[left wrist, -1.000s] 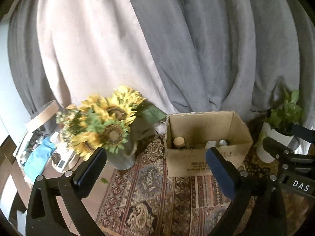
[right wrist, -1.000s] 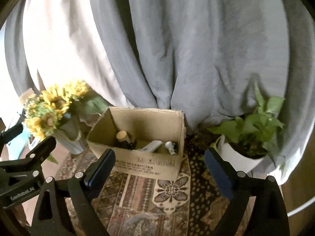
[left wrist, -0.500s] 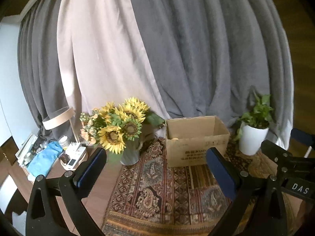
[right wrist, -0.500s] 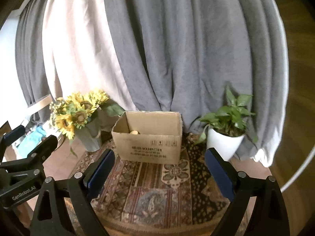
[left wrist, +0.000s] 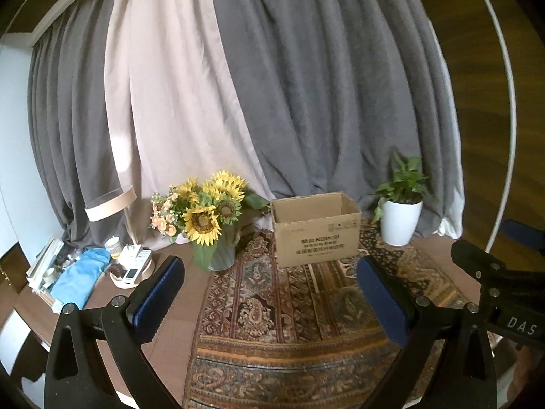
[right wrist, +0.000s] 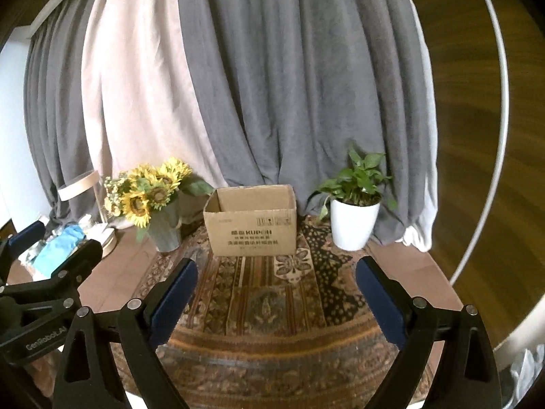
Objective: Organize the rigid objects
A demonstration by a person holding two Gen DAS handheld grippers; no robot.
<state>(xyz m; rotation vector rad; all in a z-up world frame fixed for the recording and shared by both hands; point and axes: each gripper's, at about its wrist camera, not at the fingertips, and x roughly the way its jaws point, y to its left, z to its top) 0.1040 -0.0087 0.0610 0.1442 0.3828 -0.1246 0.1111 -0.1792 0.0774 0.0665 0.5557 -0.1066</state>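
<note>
An open cardboard box (left wrist: 316,230) stands at the far end of the patterned runner (left wrist: 282,306); it also shows in the right wrist view (right wrist: 252,225). Its contents are hidden from this low angle. My left gripper (left wrist: 269,272) is open and empty, well back from the box. My right gripper (right wrist: 276,272) is open and empty, also well back from the box. The right gripper's body (left wrist: 500,286) shows at the right of the left wrist view, and the left gripper's body (right wrist: 41,293) shows at the left of the right wrist view.
A sunflower vase (left wrist: 218,225) stands left of the box and a white potted plant (left wrist: 400,218) right of it. A round tray with remotes (left wrist: 133,269), a blue cloth (left wrist: 81,279) and books lie at far left. Curtains hang behind.
Both grippers have pulled back and lowered away from the box; it looks smaller and its contents are no longer visible. Both stay open and empty.
</note>
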